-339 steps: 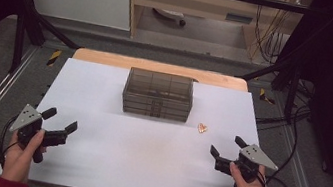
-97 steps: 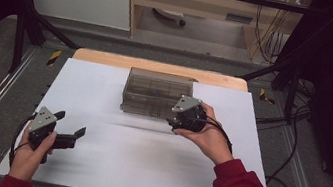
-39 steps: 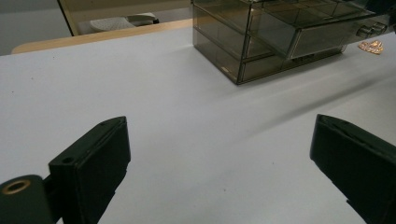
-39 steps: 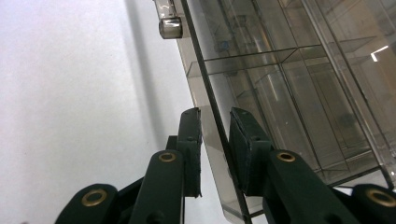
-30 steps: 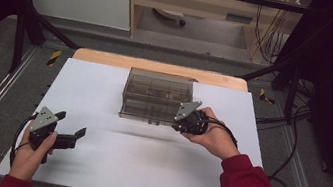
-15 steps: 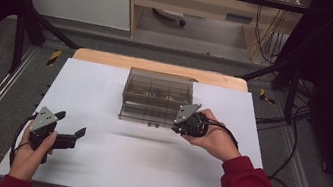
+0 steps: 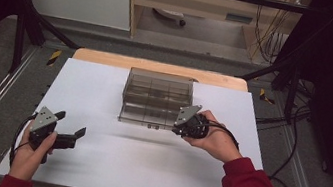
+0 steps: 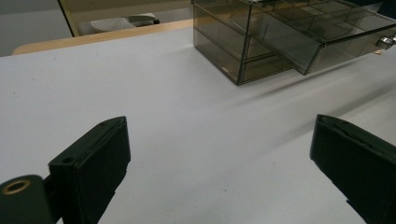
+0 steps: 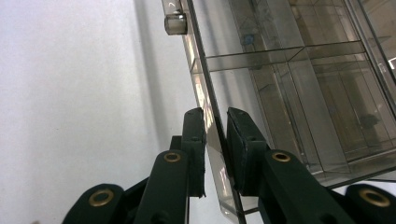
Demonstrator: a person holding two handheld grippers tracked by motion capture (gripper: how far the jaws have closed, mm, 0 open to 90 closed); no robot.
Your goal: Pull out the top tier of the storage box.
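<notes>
Hiding and cropping around the smoky drawer box [image 7: 156,97] and both grippers

Blocking the right gripper [image 7: 180,128] jaws in the high view behind its own body and grey plate, leaving the pinch on the drawer front [image 9: 212,140] unreadable there; cutting the drawer front off at the bottom edge of the right gripper view, and cropping the small knob [image 9: 174,21] at the top edge. Running the box out past the top and right edges of the left gripper view, with the drawer handle [image 8: 386,42] too blurred to make out. Cropping the left gripper [image 8: 219,154] jaws at the bottom and right edges. Losing the compartment contents behind tinted, reflecting walls. Clipping both sleeves at the bottom of the high view.
</notes>
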